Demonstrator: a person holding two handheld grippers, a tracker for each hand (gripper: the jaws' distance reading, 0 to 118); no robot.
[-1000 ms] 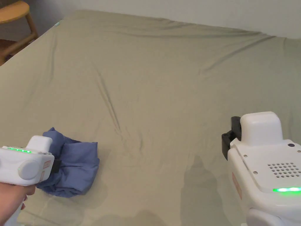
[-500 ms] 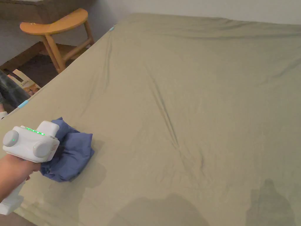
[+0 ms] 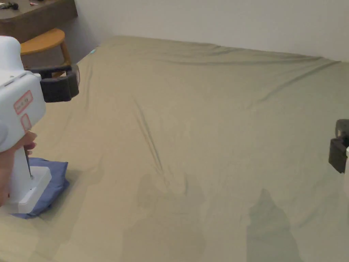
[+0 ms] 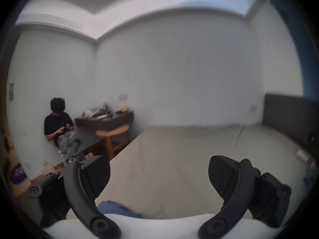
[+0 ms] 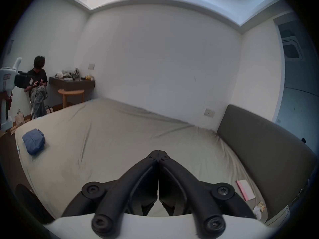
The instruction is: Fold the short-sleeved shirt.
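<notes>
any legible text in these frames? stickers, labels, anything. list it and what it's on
None legible.
Two red-outlined stickers on the left tongs body: print too small to read.
Pink book on the bed by the headboard: no readable title.
Blue shirt, folded on the bed: no print visible.
Right tongs: no markings visible.
</notes>
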